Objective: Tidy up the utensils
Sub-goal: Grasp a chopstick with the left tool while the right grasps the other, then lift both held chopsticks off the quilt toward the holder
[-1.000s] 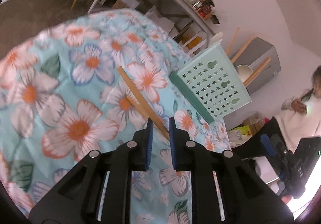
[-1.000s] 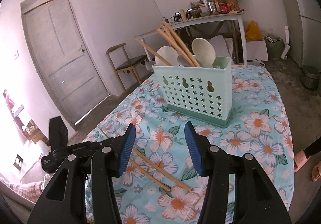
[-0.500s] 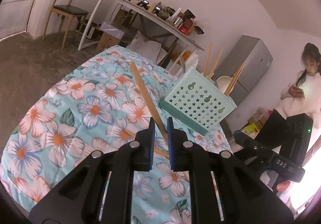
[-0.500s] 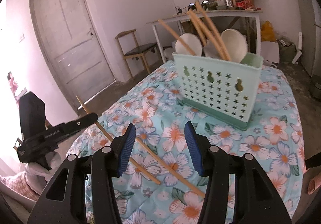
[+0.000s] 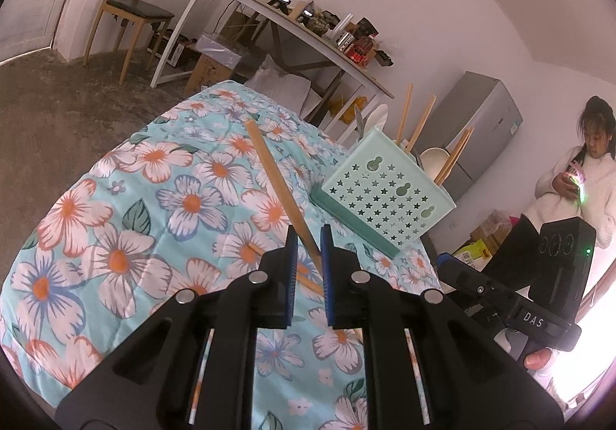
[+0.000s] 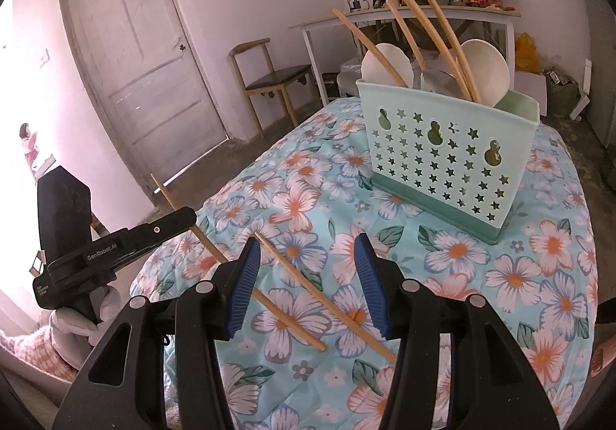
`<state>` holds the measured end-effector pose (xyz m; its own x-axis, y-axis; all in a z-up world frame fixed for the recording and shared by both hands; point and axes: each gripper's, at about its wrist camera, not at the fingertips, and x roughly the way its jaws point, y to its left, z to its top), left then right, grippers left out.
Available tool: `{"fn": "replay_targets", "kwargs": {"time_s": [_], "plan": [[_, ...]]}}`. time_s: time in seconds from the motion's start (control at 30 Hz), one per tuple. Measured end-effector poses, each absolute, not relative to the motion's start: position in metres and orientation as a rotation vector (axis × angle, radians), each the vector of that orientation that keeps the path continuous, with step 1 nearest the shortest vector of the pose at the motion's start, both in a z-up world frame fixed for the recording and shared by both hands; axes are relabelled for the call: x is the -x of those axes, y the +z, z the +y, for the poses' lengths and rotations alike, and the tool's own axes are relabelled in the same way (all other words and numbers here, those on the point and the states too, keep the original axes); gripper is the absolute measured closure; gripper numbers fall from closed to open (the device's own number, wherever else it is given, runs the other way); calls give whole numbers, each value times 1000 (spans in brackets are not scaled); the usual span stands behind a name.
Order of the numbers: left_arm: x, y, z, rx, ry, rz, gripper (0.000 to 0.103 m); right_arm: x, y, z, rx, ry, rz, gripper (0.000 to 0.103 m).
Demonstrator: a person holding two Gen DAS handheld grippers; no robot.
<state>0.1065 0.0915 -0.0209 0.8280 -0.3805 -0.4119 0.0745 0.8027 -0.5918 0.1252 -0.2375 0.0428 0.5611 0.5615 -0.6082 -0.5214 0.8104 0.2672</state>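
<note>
My left gripper point(image 5: 307, 237) is shut on a wooden chopstick point(image 5: 275, 176), which slants up and away above the floral quilt point(image 5: 115, 222). The right wrist view shows that gripper point(image 6: 188, 218) at the left with the same chopstick point(image 6: 169, 195) lifted clear. My right gripper point(image 6: 306, 276) hangs open over two more chopsticks on the quilt, a long one point(image 6: 327, 303) and a shorter one point(image 6: 292, 326). Neither is touched. A mint perforated basket point(image 6: 442, 160) stands upright beyond, holding several chopsticks and pale spoons. It also shows in the left wrist view, the basket point(image 5: 385, 199) standing right of the held stick.
A person in a white sweater point(image 5: 577, 183) stands at the right by a grey fridge point(image 5: 473, 129). A wooden chair point(image 6: 269, 79) and a cluttered white table point(image 6: 423, 14) stand past the quilt's far edge. A door point(image 6: 142, 64) is at the left.
My left gripper has lifted the chopstick off the quilt and tipped upward. My right gripper has slid sideways, staying open; the basket now sits larger and to the upper right in its view.
</note>
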Motion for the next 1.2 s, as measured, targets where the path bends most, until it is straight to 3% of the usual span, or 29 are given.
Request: {"fn": "replay_targets", "kwargs": {"time_s": [0.47,0.97,1.2], "plan": [[-109,-15,87,528,-278,526,92,-142,35,-231,-47,684,789,53],[-76,-11,81,447,-292,505,93,-209,-25,-119,318,1052,1111,59],[-74,-18,100,535,-286,507,93,-222,-33,-118,293,1070,1168,59]]}}
